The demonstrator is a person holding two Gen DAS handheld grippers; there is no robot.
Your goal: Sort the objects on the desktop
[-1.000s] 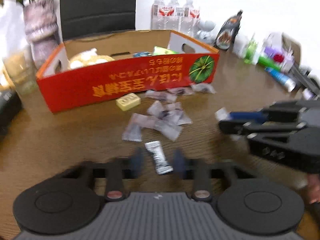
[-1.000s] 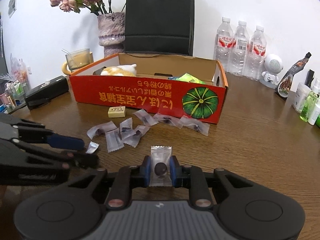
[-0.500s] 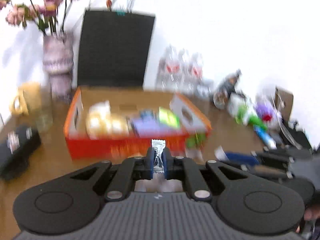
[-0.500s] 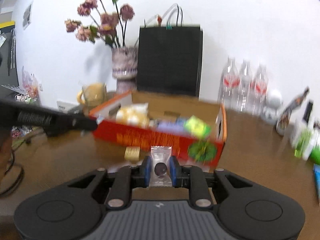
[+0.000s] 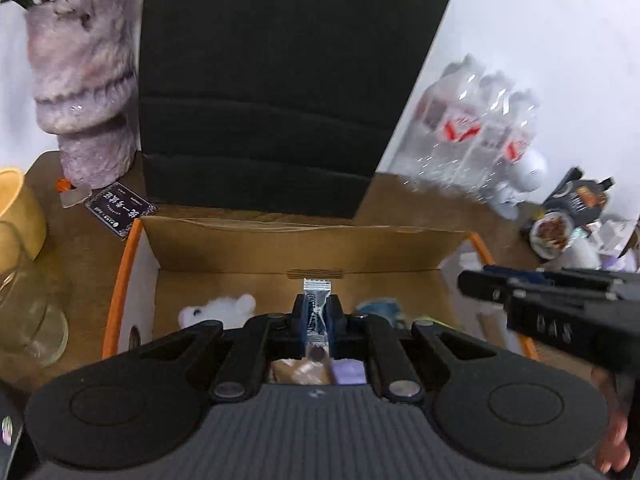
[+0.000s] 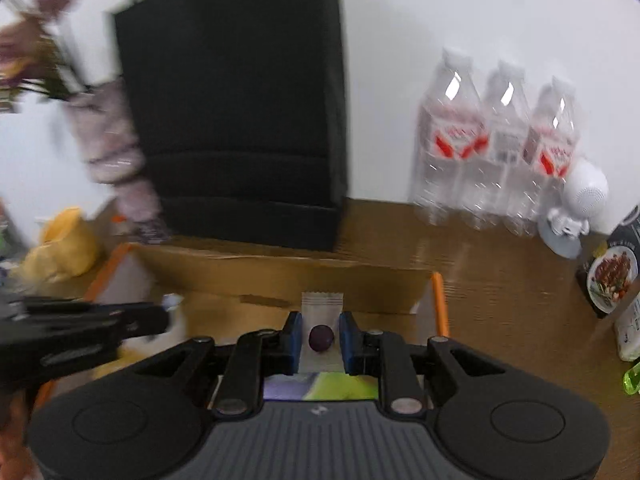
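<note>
My left gripper is shut on a silver candy wrapper, held upright over the open cardboard box with orange edges. My right gripper is shut on a clear packet with a dark round candy, held over the right part of the same box. Each gripper shows in the other's view: the right one at the right, the left one at the left. Inside the box lie a white plush toy, a purple item and a green packet.
A black paper bag stands right behind the box. A purple vase, a yellow mug and a glass stand at the left. Three water bottles, a white figurine and snack packs stand at the right.
My left gripper closed on the silver wrapper on the table and lifted it. Both grippers rose and moved forward from the table to above the box.
</note>
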